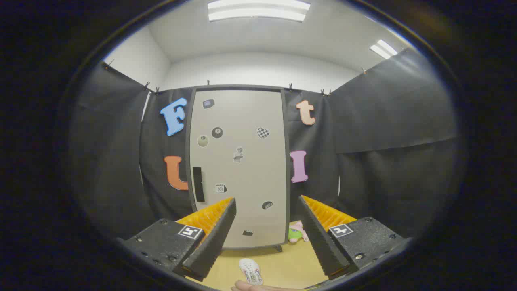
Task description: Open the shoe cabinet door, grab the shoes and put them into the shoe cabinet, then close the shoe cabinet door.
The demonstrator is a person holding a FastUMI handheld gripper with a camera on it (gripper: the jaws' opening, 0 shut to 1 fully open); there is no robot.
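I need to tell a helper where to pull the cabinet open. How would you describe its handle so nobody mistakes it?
Find the tall grey shoe cabinet beyond the open tool. Its closed door carries scattered small stickers. The handle is the plain black upright bar near the door's left edge, longer and narrower than any sticker.

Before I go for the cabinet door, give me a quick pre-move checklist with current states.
1. Shoe cabinet door shut and facing the hand-held gripper: ok.
2. Dark vertical handle on the door's left side in plain sight: ok.
3. Gripper fingers spread apart, nothing between them: ok.
4. Gripper lined up with the handle: not ok; the handle sits left of the gap between the fingers.
5. White shoe on the floor in front of the cabinet, possibly in the door's swing: cannot tell.
6. Pink and green toy at the cabinet's right foot, away from the handle: ok.
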